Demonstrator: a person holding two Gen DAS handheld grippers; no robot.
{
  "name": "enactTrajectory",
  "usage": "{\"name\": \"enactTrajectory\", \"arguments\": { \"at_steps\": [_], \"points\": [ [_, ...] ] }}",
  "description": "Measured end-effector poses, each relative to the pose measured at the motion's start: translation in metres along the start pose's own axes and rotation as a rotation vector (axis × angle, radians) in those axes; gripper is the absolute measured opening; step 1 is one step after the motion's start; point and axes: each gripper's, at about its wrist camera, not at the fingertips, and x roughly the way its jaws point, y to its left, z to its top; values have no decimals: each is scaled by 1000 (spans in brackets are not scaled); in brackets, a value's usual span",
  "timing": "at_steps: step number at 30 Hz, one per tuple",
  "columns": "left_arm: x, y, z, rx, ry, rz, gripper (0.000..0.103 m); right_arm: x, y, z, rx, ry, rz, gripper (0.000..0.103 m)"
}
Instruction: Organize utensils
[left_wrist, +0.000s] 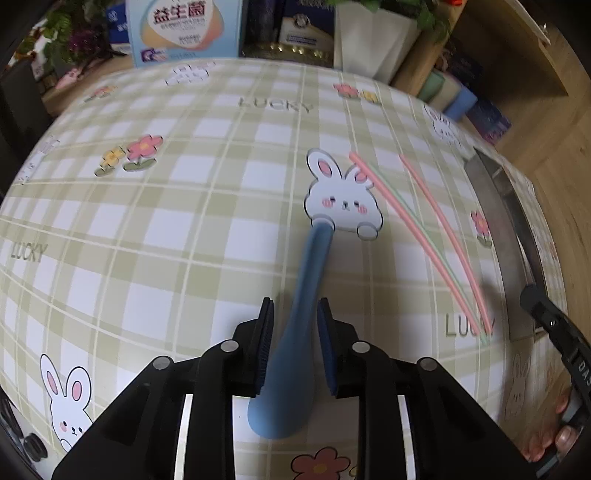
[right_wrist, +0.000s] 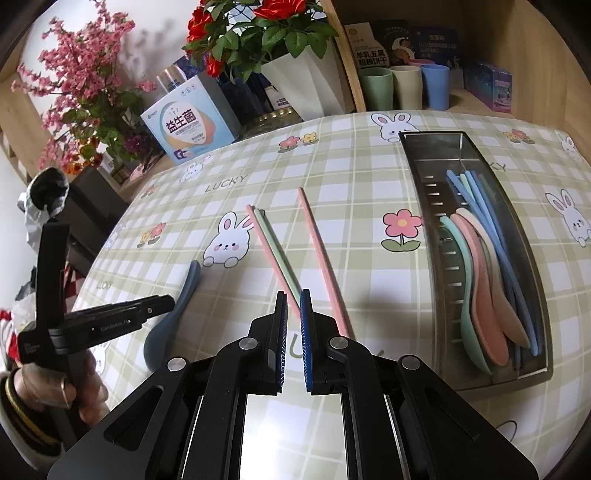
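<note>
Left gripper (left_wrist: 295, 343) stands narrowly parted around the blue spoon (left_wrist: 295, 332), its ribbed pads just off the neck on either side, so we judge that it grips nothing at present. Our right gripper (right_wrist: 293, 332) is nearly shut, and whether its tips pinch the near ends of the chopsticks we cannot tell.

Taking the steel tray (right_wrist: 417, 177) as our landmark: the spoon lies on the checked tablecloth (left_wrist: 147, 229) well to the left of it, bowl toward us and handle pointing away. Between spoon and tray lie a pink and a green chopstick (right_wrist: 275, 258) side by side, and a single pink chopstick (right_wrist: 321, 258) nearer the tray. Inside the tray, spoons in green, pink and beige (right_wrist: 480, 288) already nest beside blue chopsticks (right_wrist: 491, 229).

We judge the spoon light, stiff and smooth, probably plastic and not fragile. It may swivel if pinched at the rounded bowl, so we would take it across the narrow neck just above the bowl. The chopsticks are thin and likely to roll; a hold near one end, square across, seems safest.
</note>
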Motion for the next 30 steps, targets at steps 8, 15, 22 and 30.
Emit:
{"name": "enactTrajectory", "arguments": {
  "at_steps": [8,15,22,30],
  "points": [
    [4,-4,-11,45,18,-1,17,1,2,0,-4,4,1,8],
    [-1,-7,-12,1,29,-91,8,0,1,-1,0,0,0,8],
    [1,-27,-18,24,64,-141,8,1,0,-1,6,1,1,8],
    [5,-41,-21,81,71,-128,8,0,-1,-2,14,0,3,8]
  ]
}}
